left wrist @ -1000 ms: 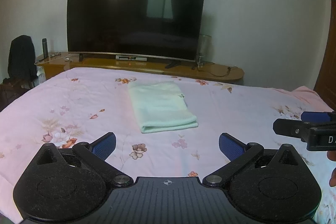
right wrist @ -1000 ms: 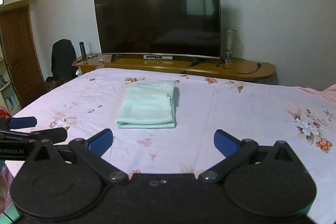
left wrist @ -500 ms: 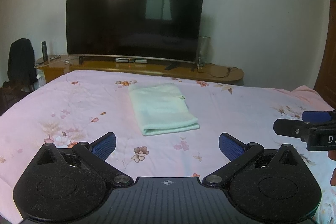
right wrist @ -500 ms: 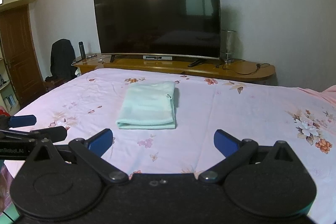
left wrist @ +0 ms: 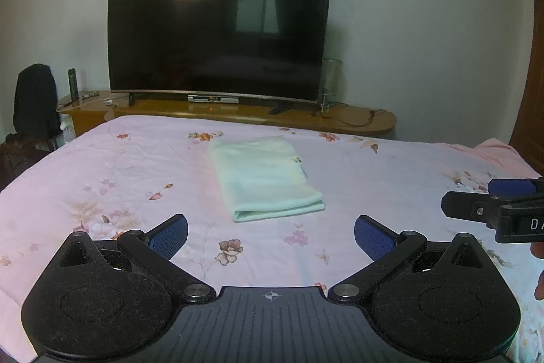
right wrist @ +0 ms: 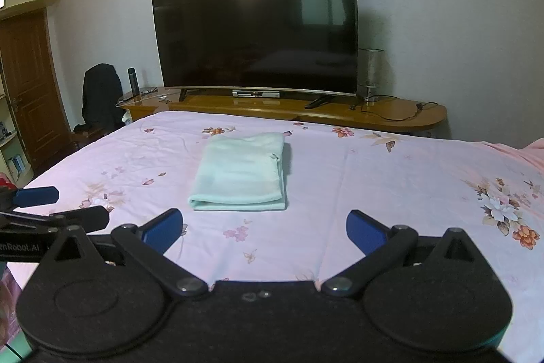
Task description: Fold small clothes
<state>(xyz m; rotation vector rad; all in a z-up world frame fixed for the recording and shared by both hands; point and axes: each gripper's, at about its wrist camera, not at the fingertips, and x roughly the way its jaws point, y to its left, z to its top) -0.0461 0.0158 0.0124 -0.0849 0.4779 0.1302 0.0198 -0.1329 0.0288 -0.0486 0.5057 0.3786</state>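
Observation:
A pale green cloth [left wrist: 265, 179] lies folded into a neat rectangle on the pink floral bedsheet [left wrist: 102, 179]; it also shows in the right wrist view [right wrist: 239, 174]. My left gripper [left wrist: 271, 237] is open and empty, held above the sheet short of the cloth's near edge. My right gripper [right wrist: 264, 232] is open and empty, also short of the cloth. The right gripper's tip shows at the right edge of the left wrist view [left wrist: 489, 206], and the left gripper's tip at the left edge of the right wrist view [right wrist: 51, 210].
A large dark TV [left wrist: 217, 33] stands on a long wooden cabinet [left wrist: 340, 121] beyond the bed's far edge. A dark chair with clothes [right wrist: 100, 97] and a wooden door [right wrist: 27, 87] are at the left. A glass lamp [right wrist: 370, 73] stands at the TV's right.
Both grippers have drawn back and risen slightly from the cloth; the left view has tilted up a little. The cloth has not moved and both grippers stay open.

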